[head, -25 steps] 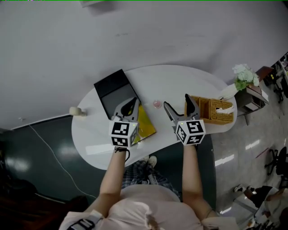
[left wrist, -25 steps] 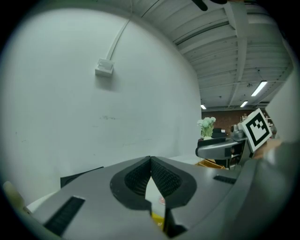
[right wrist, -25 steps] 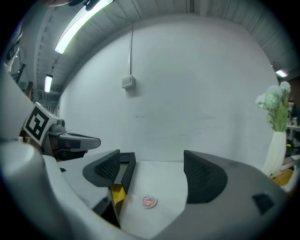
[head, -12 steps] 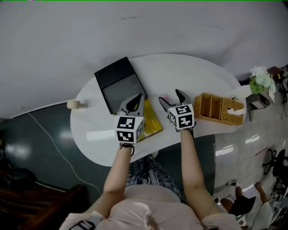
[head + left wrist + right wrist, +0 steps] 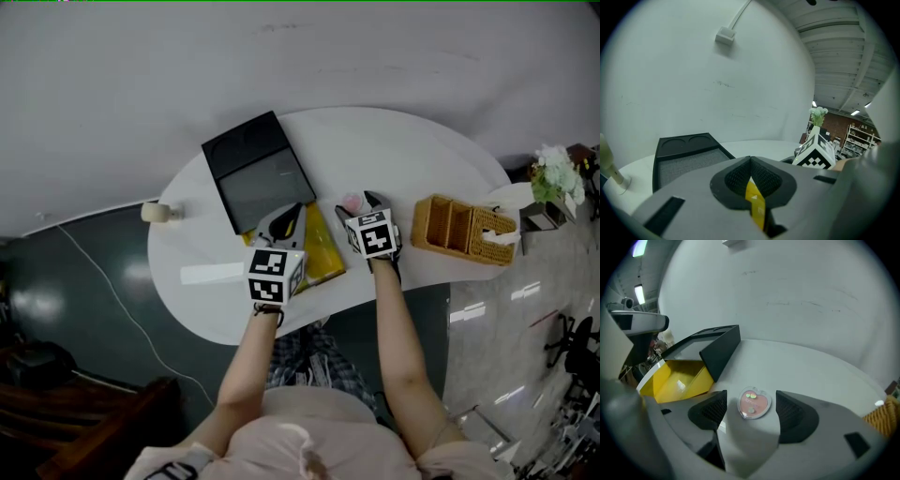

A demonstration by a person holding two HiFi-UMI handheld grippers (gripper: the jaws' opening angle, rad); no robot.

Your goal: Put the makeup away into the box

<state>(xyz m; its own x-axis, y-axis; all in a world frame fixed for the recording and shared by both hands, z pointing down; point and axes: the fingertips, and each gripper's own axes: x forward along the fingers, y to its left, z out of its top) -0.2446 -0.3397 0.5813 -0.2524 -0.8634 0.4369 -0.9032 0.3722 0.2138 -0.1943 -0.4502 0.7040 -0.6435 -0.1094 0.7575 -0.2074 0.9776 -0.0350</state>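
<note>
A person holds two grippers over a white table [image 5: 403, 159]. The right gripper [image 5: 360, 208] points down at a pink heart-shaped compact [image 5: 753, 404], which lies flat on the table directly between its two jaws. The jaws are closing, with a gap on either side of the compact, so the pads do not touch it. To this gripper's left sits an open yellow box [image 5: 321, 255], with a black tray [image 5: 255, 173] just beyond it. The left gripper [image 5: 750, 171] is pressed together on the thin yellow wall of that box. A wicker organizer [image 5: 459, 230] stands to the right gripper's right.
</note>
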